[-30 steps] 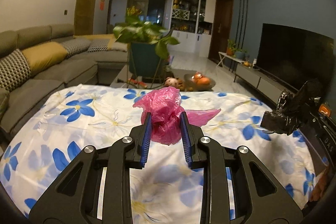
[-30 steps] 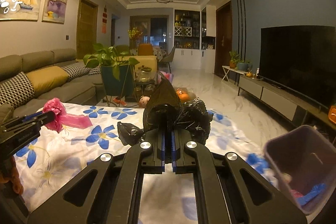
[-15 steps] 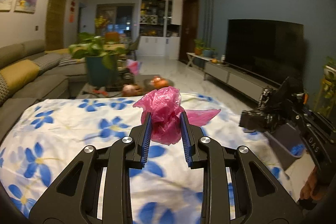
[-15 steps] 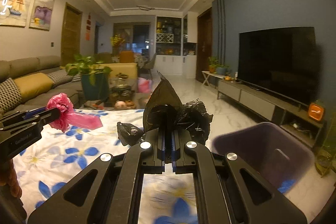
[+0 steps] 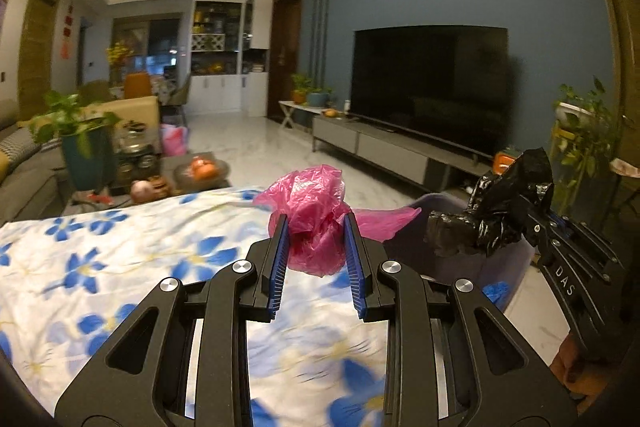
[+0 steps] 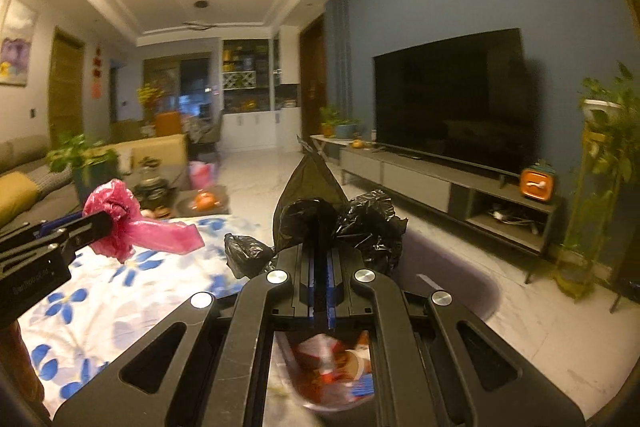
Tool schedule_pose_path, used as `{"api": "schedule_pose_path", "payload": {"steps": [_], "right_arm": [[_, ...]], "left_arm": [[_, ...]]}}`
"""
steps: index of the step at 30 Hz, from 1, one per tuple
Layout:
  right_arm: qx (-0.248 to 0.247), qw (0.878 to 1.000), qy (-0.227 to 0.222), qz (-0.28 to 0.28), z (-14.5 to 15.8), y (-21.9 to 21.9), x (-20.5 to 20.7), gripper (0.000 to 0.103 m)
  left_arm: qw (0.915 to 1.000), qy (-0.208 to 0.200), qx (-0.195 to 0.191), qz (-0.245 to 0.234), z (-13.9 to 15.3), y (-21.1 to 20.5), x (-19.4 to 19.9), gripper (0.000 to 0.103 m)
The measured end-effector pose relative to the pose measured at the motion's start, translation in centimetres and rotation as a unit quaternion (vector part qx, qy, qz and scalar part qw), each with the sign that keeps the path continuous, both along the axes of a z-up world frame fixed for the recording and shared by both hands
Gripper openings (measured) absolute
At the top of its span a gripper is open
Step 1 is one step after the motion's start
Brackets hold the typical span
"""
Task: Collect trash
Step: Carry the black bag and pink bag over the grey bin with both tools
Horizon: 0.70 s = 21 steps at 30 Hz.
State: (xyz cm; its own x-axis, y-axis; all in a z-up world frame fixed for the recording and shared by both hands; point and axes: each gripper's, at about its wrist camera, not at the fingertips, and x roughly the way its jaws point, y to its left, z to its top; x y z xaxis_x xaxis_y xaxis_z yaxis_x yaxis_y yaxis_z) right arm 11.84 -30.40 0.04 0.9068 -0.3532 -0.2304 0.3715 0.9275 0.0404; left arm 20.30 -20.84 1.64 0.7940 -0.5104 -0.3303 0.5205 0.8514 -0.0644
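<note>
Carrying both bags toward bin.
Left gripper pinches pink bag; right gripper clamps black bag. Loose tails may snag, spill short.

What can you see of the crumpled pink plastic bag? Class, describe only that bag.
The pink plastic bag is thin, glossy, translucent film, scrunched into a wrinkled ball with one flat tail sticking out sideways. The left gripper is shut on it, its blue pads pressing both sides. The bag hangs in the air above the flowered cloth, touching nothing else.
</note>
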Motion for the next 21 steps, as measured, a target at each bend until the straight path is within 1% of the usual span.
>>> {"api": "schedule_pose_path", "payload": {"steps": [3, 10, 13, 21], "right_arm": [[0.004, 1.0, -0.002, -0.018, -0.2, -1.7, -0.4, 0.005], [0.014, 0.999, 0.001, -0.038, -1.3, -4.2, -0.4, 0.005], [0.017, 0.999, 0.003, -0.038, -1.5, -5.1, -0.5, 0.005], [0.027, 0.999, 0.004, -0.038, -1.8, -5.7, -0.2, 0.005]], "left_arm": [[0.9998, 0.0, -0.002, -0.017, -0.1, -2.2, 0.2, 0.026], [0.9989, 0.001, 0.001, -0.047, -0.8, -6.4, 0.3, 0.026], [0.9986, 0.001, 0.003, -0.052, -1.1, -7.4, 0.5, 0.026], [0.9981, 0.009, 0.005, -0.06, -1.6, -9.0, 1.1, 0.027]]}}
